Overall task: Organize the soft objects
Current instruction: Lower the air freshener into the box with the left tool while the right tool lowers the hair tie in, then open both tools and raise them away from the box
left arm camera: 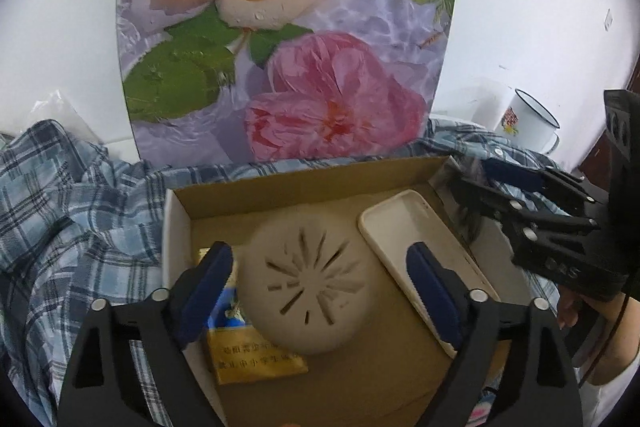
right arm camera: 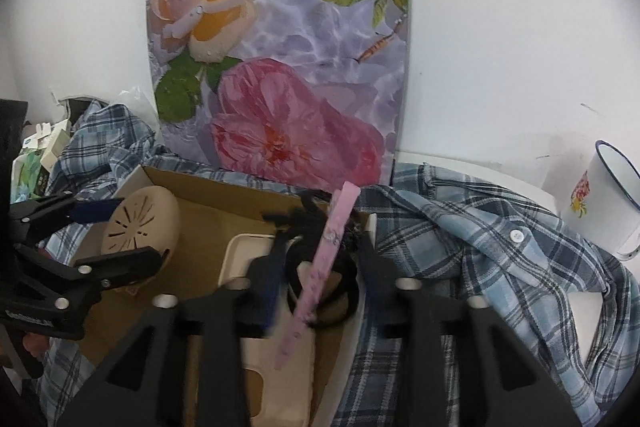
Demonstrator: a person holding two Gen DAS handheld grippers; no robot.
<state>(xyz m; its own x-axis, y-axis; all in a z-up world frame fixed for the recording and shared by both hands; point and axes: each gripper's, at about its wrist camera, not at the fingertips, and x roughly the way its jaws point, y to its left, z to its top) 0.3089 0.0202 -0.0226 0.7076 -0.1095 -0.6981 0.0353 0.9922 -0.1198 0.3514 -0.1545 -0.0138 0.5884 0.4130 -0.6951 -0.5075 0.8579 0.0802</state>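
Cardboard box (left arm camera: 320,183) sits in the middle of everything, on top of a blue plaid shirt (left arm camera: 72,207) that's spread over the table. Inside it: a round beige silicone cover with slits (left arm camera: 308,279), a cream phone case (left arm camera: 424,259) lying flat on the right side, and a yellow-and-blue packet (left arm camera: 256,359) tucked partly under the cover.

Left tool (left arm camera: 320,287) hangs over the box with its blue pads spread wide, one on each side of the silicone cover, not gripping anything.

Right tool (right arm camera: 320,279) is over the right end of the box, jaws parted. Between them there's a pink strip (right arm camera: 320,267) standing tilted with a black hair tie (right arm camera: 348,267) looped around it, above the phone case (right arm camera: 280,359). The pads are blurred, so I can't tell if they're touching it or not.

Big rose-print board (left arm camera: 288,27) leans on the white wall behind, and a white enamel mug (right arm camera: 604,199) stands off to the right.
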